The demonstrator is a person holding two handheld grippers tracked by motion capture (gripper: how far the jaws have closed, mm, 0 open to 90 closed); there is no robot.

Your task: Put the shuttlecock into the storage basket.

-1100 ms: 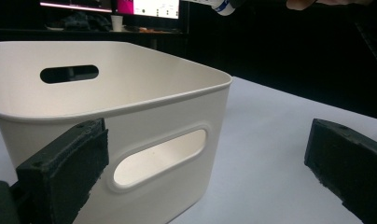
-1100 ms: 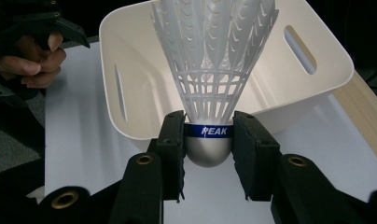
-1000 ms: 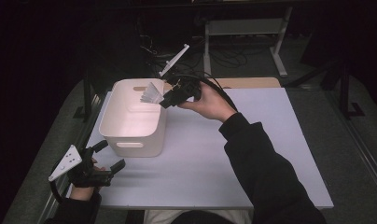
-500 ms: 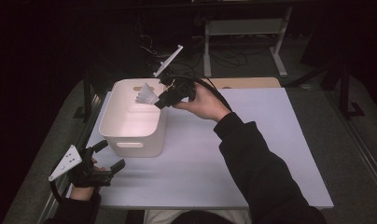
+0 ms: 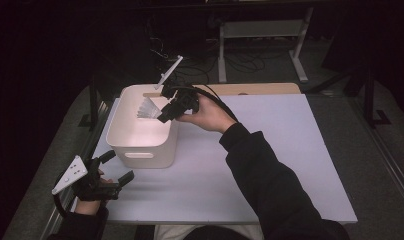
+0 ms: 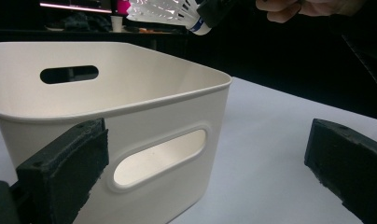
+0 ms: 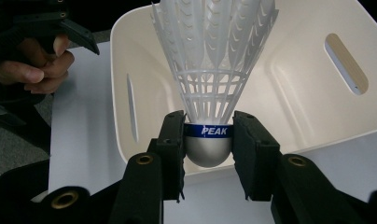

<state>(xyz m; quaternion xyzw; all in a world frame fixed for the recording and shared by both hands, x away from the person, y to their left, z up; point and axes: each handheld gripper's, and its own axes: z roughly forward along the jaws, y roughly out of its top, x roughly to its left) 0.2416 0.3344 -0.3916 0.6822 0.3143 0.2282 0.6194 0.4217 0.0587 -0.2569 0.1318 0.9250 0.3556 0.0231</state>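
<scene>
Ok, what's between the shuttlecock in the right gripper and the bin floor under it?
Nothing. In the right gripper view the shuttlecock, clamped by its cork in the right gripper, hangs over the white bin, whose inside shows bare.

The room is dark, with light falling mainly on the pale desk (image 5: pixel 270 150). Grey floor (image 5: pixel 385 165) lies at its sides. Beyond its far edge a white metal frame (image 5: pixel 262 30) stands over tangled cables (image 5: pixel 240 62), and black posts (image 5: pixel 370 85) rise at both sides
</scene>
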